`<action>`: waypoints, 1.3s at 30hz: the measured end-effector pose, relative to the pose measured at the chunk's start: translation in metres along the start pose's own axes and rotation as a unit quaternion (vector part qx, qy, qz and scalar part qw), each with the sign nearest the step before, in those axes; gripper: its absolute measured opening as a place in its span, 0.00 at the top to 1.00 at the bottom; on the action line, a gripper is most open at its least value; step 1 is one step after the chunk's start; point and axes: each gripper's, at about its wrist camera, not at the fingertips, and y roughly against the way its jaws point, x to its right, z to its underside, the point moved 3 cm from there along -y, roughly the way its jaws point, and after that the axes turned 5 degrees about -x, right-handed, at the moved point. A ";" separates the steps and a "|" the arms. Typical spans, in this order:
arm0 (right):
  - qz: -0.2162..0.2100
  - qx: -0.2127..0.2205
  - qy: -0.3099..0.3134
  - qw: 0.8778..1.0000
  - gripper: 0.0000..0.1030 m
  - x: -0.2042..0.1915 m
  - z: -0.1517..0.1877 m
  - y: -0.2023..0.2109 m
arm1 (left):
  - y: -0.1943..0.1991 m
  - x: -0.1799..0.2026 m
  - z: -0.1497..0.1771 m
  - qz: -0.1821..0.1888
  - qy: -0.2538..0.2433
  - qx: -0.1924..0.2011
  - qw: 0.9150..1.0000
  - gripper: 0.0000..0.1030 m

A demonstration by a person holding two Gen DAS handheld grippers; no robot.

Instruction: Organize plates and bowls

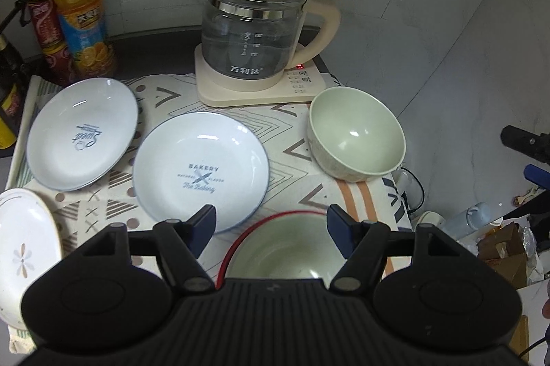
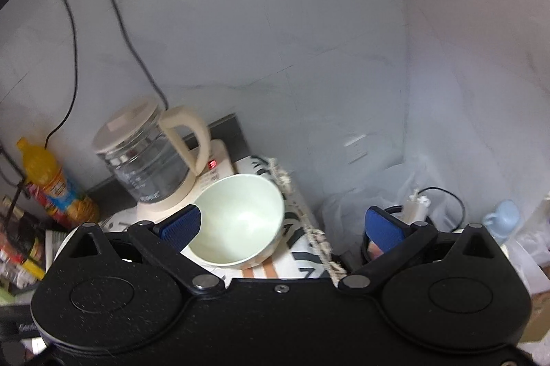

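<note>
In the left wrist view my left gripper (image 1: 271, 223) is open and empty above a red-rimmed bowl (image 1: 285, 245) at the table's front edge. A white "Bakery" plate (image 1: 201, 171) lies just ahead to the left, a "Sweet" plate (image 1: 82, 133) further left, and a flower-patterned plate (image 1: 24, 242) at the near left. A pale green bowl (image 1: 355, 133) sits at the right edge of the cloth. In the right wrist view my right gripper (image 2: 282, 226) is open and empty, with the pale green bowl (image 2: 239, 219) by its left finger.
A glass kettle (image 1: 254, 39) on its cream base stands at the back, also seen in the right wrist view (image 2: 144, 156). An orange juice bottle (image 1: 80, 4) and a red can (image 1: 46, 29) stand back left. The table edge drops off to the right onto clutter (image 1: 498, 228).
</note>
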 end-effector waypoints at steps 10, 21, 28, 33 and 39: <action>0.001 -0.045 -0.006 0.999 0.00 0.002 -0.004 -0.046 | -0.043 0.009 -0.044 0.015 -0.009 -0.013 1.000 0.33; -0.017 -0.077 -0.043 0.996 0.06 0.006 -0.005 -0.101 | -0.103 0.032 -0.091 0.042 -0.026 -0.036 0.998 0.33; 0.004 -0.109 -0.043 0.993 0.28 0.006 0.000 -0.131 | -0.142 0.041 -0.100 0.054 -0.025 -0.062 0.996 0.39; 0.015 -0.122 -0.055 0.991 0.42 0.011 0.004 -0.146 | -0.161 0.044 -0.104 0.060 -0.021 -0.075 0.995 0.53; 0.019 -0.131 -0.063 0.989 0.55 0.014 0.004 -0.163 | -0.180 0.046 -0.108 0.070 -0.009 -0.096 0.993 0.76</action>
